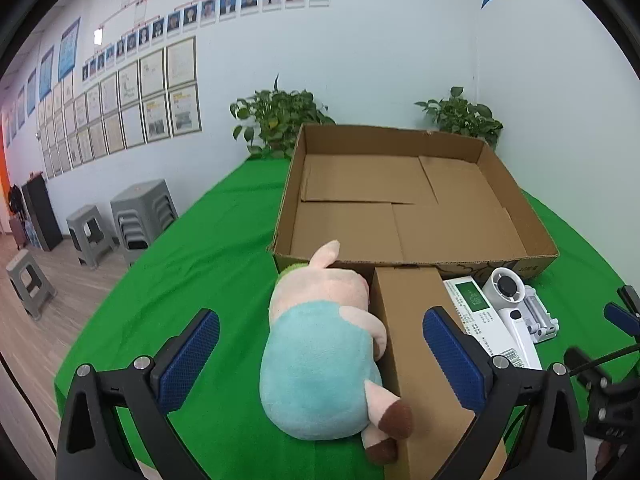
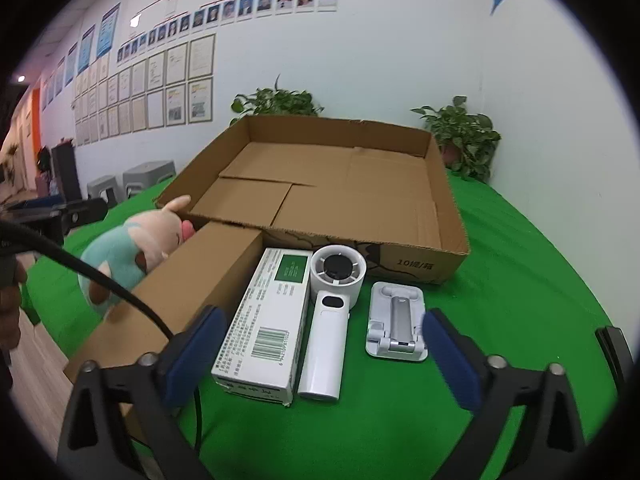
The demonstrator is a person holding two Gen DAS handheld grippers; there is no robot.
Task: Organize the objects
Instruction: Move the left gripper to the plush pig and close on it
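A plush pig in a light-blue shirt [image 1: 320, 360] [image 2: 128, 256] lies on the green cloth beside a long closed brown carton [image 1: 420, 344] [image 2: 188, 296]. Right of the carton lie a white and green box [image 2: 268, 328] [image 1: 476, 308], a white handheld fan [image 2: 332, 312] [image 1: 510, 300] and a white folding stand [image 2: 396, 324] [image 1: 540, 316]. Behind them sits a wide, shallow cardboard tray box [image 1: 416, 256] [image 2: 400, 256], with nothing in it. My left gripper [image 1: 320, 356] is open, hovering over the pig and the carton. My right gripper [image 2: 324, 360] is open above the box and fan.
The green cloth [image 1: 192, 280] covers the table, whose left edge drops to a wood floor with grey stools [image 1: 140, 216]. Two potted plants [image 1: 276, 120] [image 2: 464, 140] stand against the wall behind the tray box. A black cable [image 2: 100, 280] crosses the right wrist view.
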